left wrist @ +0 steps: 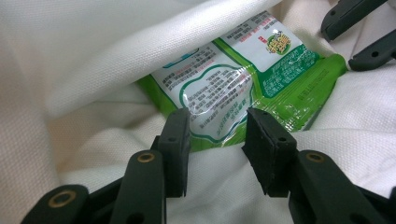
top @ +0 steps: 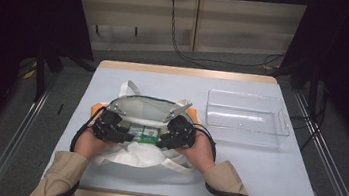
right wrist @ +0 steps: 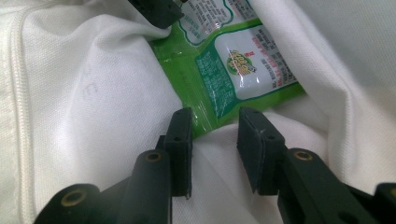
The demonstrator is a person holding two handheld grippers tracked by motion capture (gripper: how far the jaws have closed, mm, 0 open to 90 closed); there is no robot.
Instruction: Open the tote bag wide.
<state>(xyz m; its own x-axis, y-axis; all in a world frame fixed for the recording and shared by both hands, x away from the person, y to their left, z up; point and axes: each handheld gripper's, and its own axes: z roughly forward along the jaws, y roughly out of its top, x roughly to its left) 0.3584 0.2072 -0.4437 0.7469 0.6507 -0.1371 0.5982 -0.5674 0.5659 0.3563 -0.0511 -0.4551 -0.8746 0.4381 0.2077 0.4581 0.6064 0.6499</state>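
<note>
A white cloth bag (top: pixel 148 109) lies on the table with its mouth held wide, one gripper at each side. Inside it lies a green and white printed packet (top: pixel 144 134). My left gripper (left wrist: pixel 217 126) is open, its jaws astride the packet's (left wrist: pixel 219 88) near edge and a fold of cloth (left wrist: pixel 84 60). My right gripper (right wrist: pixel 212 126) is open too, its tips at the green corner of the packet (right wrist: pixel 233 70). In the high view the left gripper (top: pixel 108 126) and right gripper (top: pixel 177 133) face each other across the bag's opening.
A clear plastic tray (top: pixel 245 118) stands empty to the right of the bag. The other gripper's black jaws show at the upper right of the left gripper view and at the top of the right gripper view. The pale blue table top (top: pixel 264 174) has bare room at the front right.
</note>
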